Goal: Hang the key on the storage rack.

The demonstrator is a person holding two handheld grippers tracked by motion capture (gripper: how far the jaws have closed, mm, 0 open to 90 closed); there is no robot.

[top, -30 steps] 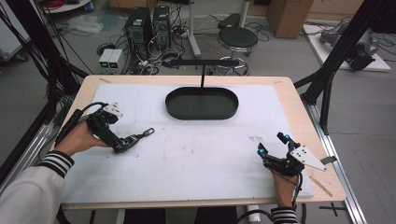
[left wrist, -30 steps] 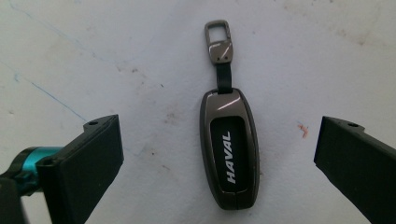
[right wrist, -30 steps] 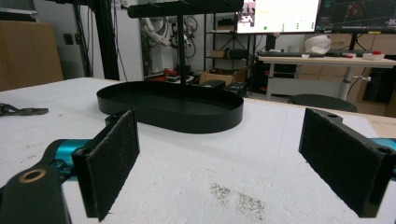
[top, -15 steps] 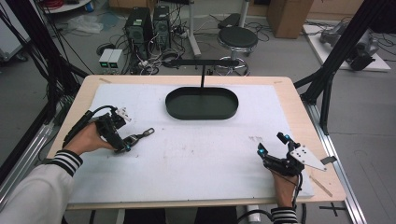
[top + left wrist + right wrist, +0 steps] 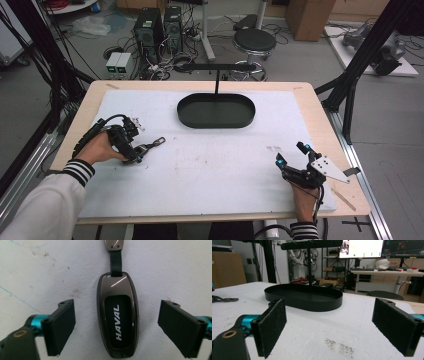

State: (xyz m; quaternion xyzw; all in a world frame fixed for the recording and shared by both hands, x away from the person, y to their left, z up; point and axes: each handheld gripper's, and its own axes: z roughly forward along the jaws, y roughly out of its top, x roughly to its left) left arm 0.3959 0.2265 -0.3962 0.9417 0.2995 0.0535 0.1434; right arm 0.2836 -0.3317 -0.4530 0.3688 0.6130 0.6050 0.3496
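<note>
Left hand (image 5: 102, 148): comes in from the lower left in a striped cuff, wrapped around its tool and tipped down toward the table.
Left gripper (image 5: 141, 152): poised over the key fob (image 5: 150, 146), pointing down at the white mat.
Right hand (image 5: 304, 199): comes in from the bottom edge on the right, low near the front of the table.
Right gripper (image 5: 292, 154): held level, aimed across the table at the black oval tray (image 5: 216, 118).
Table (image 5: 320, 120): pale wood, covered by a white mat (image 5: 210, 165) with faint smudges.
Tray: at the back middle of the mat, with 1 thin post rising from it to a black crossbar.
Room: computer towers, tangled cables and a round stool on the grey floor behind the table.
Left jaws: have just been closing, yet the 2 pads stand clear of the fob on both sides; nothing is gripped.
Key fob (image 5: 118, 315): flat on the mat between those pads, lettered HAVAL, its strap running away from the gripper.
Right jaws: spread wide, with bare mat between the 2 pads.
</note>
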